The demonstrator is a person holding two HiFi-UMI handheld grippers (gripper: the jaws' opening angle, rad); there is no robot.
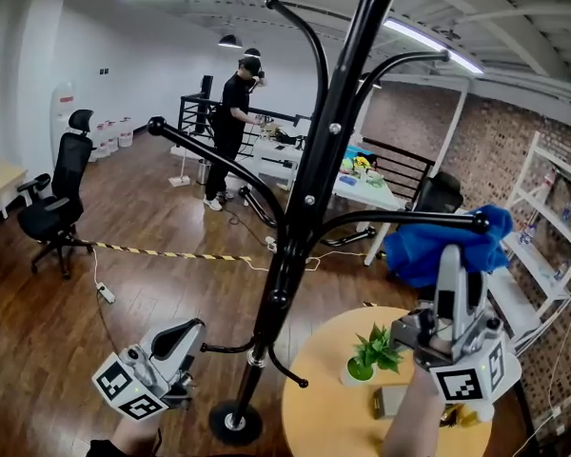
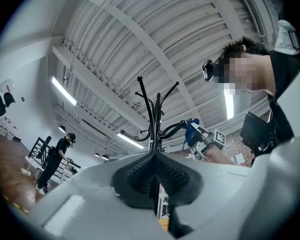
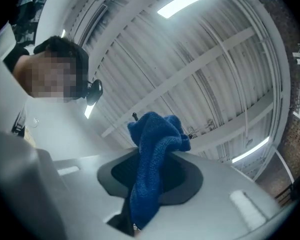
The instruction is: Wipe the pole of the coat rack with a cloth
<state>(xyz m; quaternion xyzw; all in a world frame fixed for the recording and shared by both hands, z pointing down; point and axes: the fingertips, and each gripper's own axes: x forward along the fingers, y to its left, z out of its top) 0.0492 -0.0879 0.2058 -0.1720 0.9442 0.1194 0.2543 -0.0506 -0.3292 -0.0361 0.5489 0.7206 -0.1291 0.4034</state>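
1. My right gripper, raised upright at shoulder height, is clamped on the blue terry cloth. The cloth is soft, light and limp, bunching above the jaws and trailing below them.
2. The cloth sits at the tip of one hook arm of the black metal coat rack, well apart from the pole. I cannot tell whether it touches the hook.
3. The pole looks stiff and smooth. On its small round base the rack may rock, so steadying it low down seems wise.
4. My left gripper hangs low beside the pole's foot, tilted upward, jaws pressed together on nothing.
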